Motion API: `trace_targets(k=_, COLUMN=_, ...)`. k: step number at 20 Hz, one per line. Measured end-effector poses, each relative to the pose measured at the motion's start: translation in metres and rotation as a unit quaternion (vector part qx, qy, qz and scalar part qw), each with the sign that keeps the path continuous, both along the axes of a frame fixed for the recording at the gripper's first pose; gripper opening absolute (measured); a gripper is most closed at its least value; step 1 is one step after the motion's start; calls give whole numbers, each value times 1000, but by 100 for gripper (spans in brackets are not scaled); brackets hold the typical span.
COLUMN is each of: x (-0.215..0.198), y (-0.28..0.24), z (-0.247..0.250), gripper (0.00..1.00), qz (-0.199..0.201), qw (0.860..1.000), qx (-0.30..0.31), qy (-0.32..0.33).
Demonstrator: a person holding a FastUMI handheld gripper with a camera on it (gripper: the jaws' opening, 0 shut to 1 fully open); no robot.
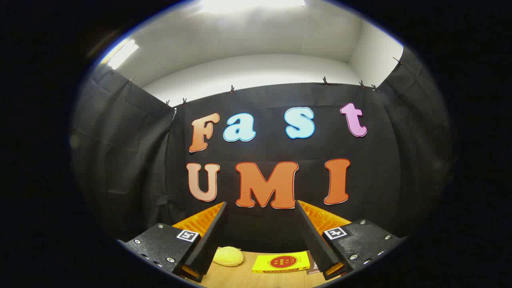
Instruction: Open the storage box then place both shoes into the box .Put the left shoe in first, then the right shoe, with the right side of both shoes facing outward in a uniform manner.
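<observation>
My gripper (262, 210) is held up and level, facing the booth's back wall. Its two fingers stand well apart, open, with nothing between them. Below the gap between the fingers lies a strip of wooden table (240, 276).
On the table below the fingers lie a pale yellow rounded object (228, 256) and a flat yellow box with a red round mark (281, 262). A dark flat item (313, 267) lies beside the yellow box, partly hidden by the right finger. Black cloth walls close in on three sides.
</observation>
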State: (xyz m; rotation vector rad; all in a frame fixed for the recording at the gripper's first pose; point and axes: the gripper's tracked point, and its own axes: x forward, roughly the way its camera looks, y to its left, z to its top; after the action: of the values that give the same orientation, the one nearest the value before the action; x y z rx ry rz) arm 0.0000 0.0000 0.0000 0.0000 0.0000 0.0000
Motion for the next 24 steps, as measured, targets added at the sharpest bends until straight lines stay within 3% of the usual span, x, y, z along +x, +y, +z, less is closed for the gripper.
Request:
trace_targets(k=15, x=-1, y=-7, z=-4, gripper=98, qz=-10, qw=1000, qx=5, qy=6)
trace_targets(k=24, x=-9, y=17, z=-59, gripper=98, qz=23, qw=997, qx=16, qy=77)
